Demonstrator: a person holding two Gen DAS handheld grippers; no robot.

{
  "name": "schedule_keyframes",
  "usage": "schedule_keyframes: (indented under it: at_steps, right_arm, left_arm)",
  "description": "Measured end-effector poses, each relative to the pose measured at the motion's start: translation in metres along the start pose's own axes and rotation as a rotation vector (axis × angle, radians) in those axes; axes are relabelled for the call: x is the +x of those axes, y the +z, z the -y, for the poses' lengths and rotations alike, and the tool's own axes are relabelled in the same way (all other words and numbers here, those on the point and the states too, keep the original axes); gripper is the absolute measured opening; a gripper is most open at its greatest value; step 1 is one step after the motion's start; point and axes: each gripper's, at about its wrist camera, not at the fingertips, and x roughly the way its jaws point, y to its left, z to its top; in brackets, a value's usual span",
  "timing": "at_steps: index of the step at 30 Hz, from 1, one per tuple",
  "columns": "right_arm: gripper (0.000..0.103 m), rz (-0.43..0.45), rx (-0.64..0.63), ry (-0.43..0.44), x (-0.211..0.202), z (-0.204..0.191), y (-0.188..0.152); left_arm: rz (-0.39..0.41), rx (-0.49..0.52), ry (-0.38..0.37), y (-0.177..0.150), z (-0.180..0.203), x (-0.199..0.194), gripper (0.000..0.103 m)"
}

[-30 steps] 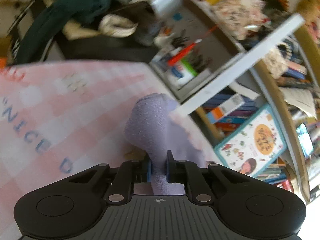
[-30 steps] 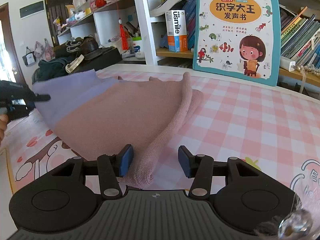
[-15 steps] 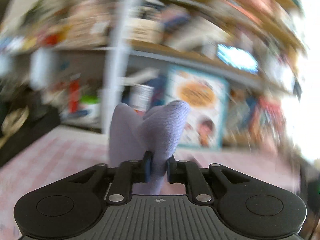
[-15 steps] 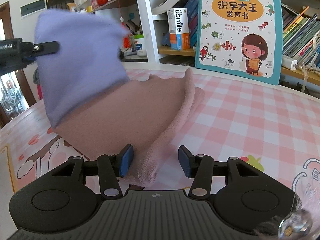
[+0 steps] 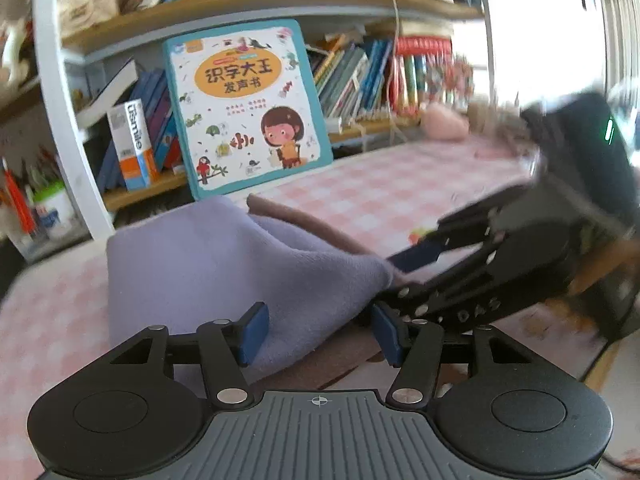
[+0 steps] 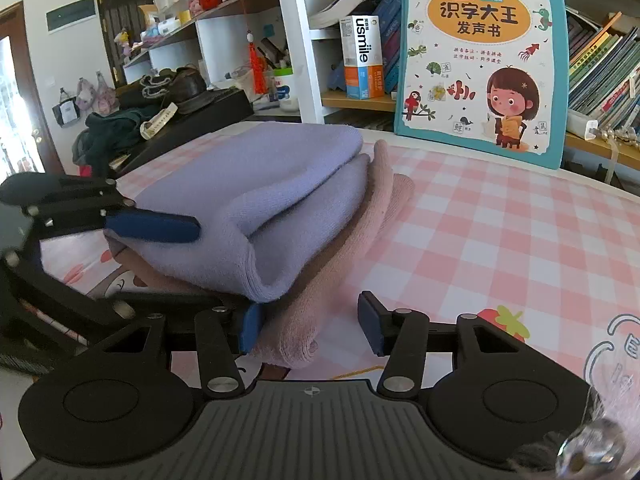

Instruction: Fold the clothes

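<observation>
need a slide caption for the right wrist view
Right gripper open around the pink cloth's rolled edge; lavender cloth folded over it on the checked tablecloth; left gripper alongside.

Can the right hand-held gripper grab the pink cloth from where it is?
Probably yes. The right hand-held gripper is open, and the rolled edge of the pink cloth lies right between its fingers. The purple cloth sits on top farther back, so that edge looks free.

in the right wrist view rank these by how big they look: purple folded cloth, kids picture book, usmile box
1. Purple folded cloth, though it lies nearest the camera, which inflates it.
2. Kids picture book, close behind in apparent area; true order of these two is unsure.
3. usmile box, clearly smallest.
</observation>
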Motion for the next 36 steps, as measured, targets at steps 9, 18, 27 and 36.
schedule_keyframes:
  at_steps: [9, 18, 27, 36]
  right_arm:
    - [0.053, 0.084, 0.034, 0.084, -0.036, 0.013, 0.01]
    - [0.063, 0.07, 0.3, 0.269, -0.019, 0.026, 0.033]
    - [0.026, 0.04, 0.429, 0.249, 0.028, 0.031, 0.049]
    - [0.013, 0.247, -0.114, 0.046, -0.03, -0.048, 0.034]
  left_arm:
    - [0.126, -0.205, 0.078, 0.004, -0.062, -0.028, 0.06]
    - [0.059, -0.129, 0.155, -0.015, -0.059, -0.007, 0.06]
    - [0.08, -0.11, 0.152, -0.021, -0.059, -0.01, 0.06]
    - [0.087, -0.139, 0.109, -0.023, -0.065, -0.015, 0.073]
